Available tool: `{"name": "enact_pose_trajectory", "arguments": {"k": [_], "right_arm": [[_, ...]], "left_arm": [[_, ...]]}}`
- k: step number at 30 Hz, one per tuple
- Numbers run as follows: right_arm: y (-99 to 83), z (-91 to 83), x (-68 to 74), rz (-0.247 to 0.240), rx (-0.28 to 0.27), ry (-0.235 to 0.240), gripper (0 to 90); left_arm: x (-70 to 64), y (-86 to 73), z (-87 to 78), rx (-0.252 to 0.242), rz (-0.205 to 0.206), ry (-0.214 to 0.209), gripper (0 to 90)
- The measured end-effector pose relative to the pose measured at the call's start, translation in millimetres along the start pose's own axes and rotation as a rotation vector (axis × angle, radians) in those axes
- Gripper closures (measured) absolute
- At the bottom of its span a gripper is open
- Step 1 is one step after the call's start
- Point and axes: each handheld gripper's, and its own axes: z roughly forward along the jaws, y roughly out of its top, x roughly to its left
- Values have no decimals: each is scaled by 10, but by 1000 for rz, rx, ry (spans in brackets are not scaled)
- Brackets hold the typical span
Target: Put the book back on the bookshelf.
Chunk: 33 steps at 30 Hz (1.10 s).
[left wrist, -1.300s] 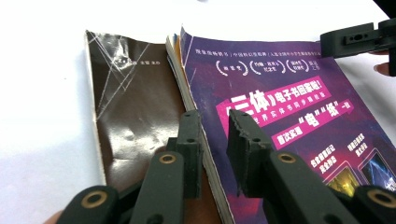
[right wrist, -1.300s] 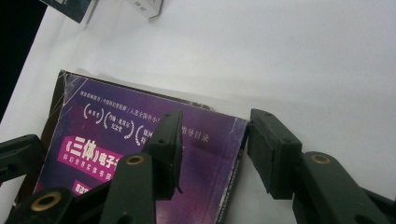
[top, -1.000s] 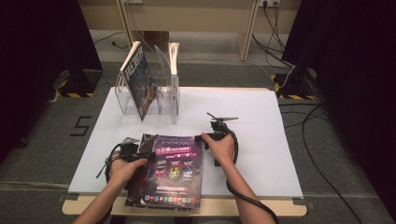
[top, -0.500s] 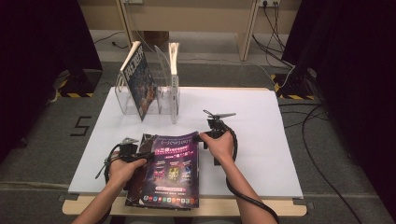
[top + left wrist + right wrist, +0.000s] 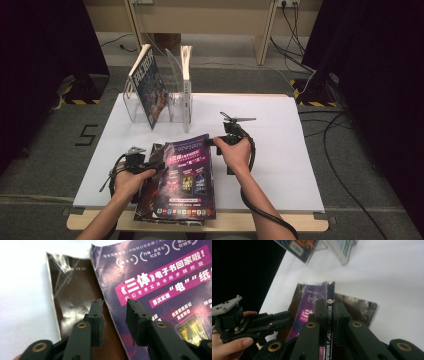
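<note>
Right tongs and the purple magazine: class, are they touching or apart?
Touching. In the right gripper view the right tongs have both jaws pressed against the spine edge of the purple magazine, one on each side, with no gap showing.

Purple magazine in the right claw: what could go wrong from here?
1. The right claw pinches only the purple magazine at its spine edge, so the limp pages may sag or slip out as it lifts.
2. The left claw stands open across the magazine's left edge, above the brown magazine underneath; closing there might catch both.
3. The clear rack already holds leaning magazines, so insertion could snag.
</note>
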Motion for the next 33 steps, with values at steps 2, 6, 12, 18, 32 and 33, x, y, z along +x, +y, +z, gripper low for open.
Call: {"name": "enact_pose_trajectory", "arguments": {"k": [2,6,12,18,32,33], "right_arm": [[33,-72,74,-23,-43,-9,845],[57,-151,186,-71,-92,-26,845],[75,-221,372,-147,-161,-70,845],[89,-223,500,-199,-199,-94,845],[131,-243,748,-278,-289,-116,845],[135,-241,761,-284,-294,-117,845]], "left_arm": [[-3,40,-36,-24,-3,-2,593],[-28,89,-82,-48,3,-3,550],[-81,145,-139,-68,17,-7,506],[-140,207,-183,-89,33,-21,484],[-252,318,-252,-123,43,-53,475],[-261,325,-257,-126,43,-56,473]]}}
